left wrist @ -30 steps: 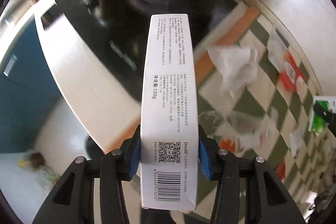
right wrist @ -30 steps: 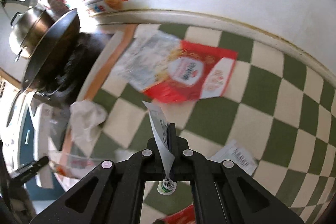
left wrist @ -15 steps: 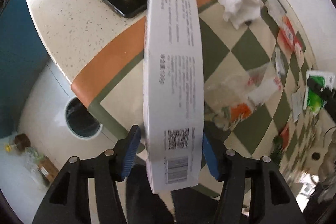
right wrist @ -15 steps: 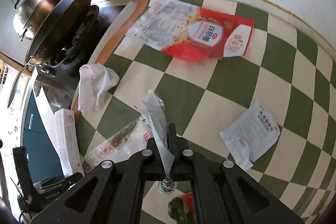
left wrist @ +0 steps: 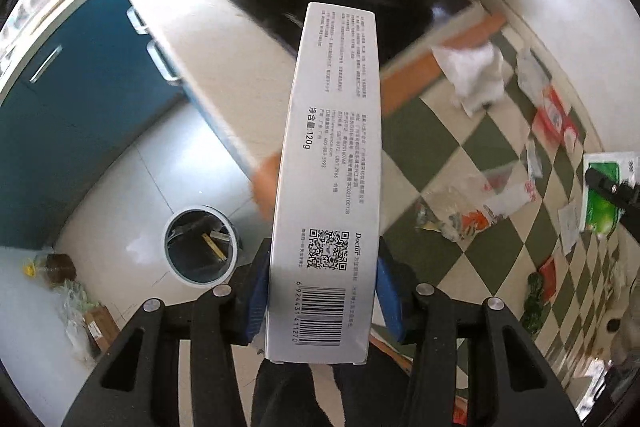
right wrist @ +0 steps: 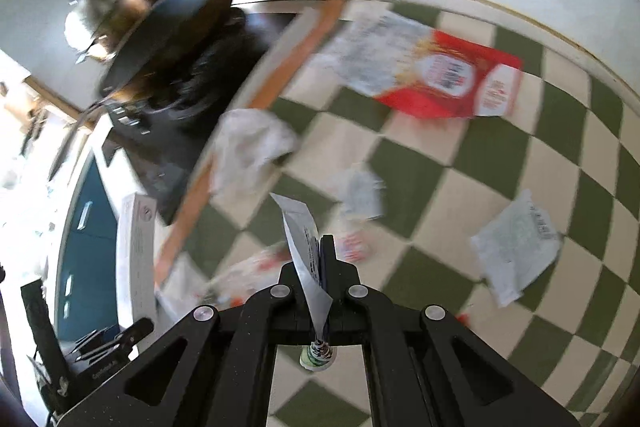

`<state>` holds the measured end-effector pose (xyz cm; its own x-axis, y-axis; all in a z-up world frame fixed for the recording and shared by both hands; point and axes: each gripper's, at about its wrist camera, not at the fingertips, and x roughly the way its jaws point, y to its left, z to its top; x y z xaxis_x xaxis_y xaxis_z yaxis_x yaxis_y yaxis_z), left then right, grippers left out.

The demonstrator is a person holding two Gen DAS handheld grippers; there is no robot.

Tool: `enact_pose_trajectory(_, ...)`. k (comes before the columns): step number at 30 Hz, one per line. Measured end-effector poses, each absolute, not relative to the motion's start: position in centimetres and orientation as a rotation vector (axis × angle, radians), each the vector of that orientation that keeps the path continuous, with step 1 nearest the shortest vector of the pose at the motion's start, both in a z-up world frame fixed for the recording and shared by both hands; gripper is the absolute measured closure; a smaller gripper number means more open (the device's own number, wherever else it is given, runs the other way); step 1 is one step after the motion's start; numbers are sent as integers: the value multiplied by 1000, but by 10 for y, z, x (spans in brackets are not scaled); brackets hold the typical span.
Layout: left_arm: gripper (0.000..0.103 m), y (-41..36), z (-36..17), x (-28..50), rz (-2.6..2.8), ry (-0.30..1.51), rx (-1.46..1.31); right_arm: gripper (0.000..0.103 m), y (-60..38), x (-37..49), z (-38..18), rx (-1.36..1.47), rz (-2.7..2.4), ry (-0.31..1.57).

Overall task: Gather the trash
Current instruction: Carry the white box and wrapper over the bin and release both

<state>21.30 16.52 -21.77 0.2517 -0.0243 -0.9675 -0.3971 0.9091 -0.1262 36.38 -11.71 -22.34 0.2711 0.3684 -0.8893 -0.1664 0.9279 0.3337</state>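
My left gripper (left wrist: 320, 291) is shut on a long white toothpaste box (left wrist: 332, 167) with a barcode, held out past the counter edge above the floor. A round bin (left wrist: 202, 247) stands on the floor below, left of the box. My right gripper (right wrist: 320, 263) is shut on a flattened white tube (right wrist: 306, 247) above the green checked cloth (right wrist: 460, 211). A crumpled white tissue (right wrist: 248, 151), a red and white bag (right wrist: 432, 75), a paper slip (right wrist: 516, 247) and a clear wrapper (left wrist: 468, 211) lie on the cloth. The box also shows in the right wrist view (right wrist: 136, 259).
A black stove with a wok (right wrist: 168, 27) sits at the cloth's far end. Blue cabinet doors (left wrist: 72, 99) are under the counter. A green packet (left wrist: 600, 195) lies at the right. Small items (left wrist: 60, 267) lie on the floor by the bin.
The left gripper has swung the box out over the counter edge, so the bin now sits closer below. The right view has shifted and blurred; its tube stays gripped.
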Motion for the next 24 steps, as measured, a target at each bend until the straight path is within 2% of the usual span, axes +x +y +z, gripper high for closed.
enact_pose_trajectory(6,59,231,-217,154,364,1283,-485,102,-26,321,-215,175,584,1279)
enact_pose_trajectory(11,59,302,-271,82,493,1352,-609,102,87,261,-257,92,790,1379)
enact_pose_trajectory(15,59,353,-357,36,558,1429,-723,102,160,214,-339,11,865,1486)
enact_pose_trajectory(24,59,422,-617,4,478,1615,-957,102,249,158,-613,-74,838,1692)
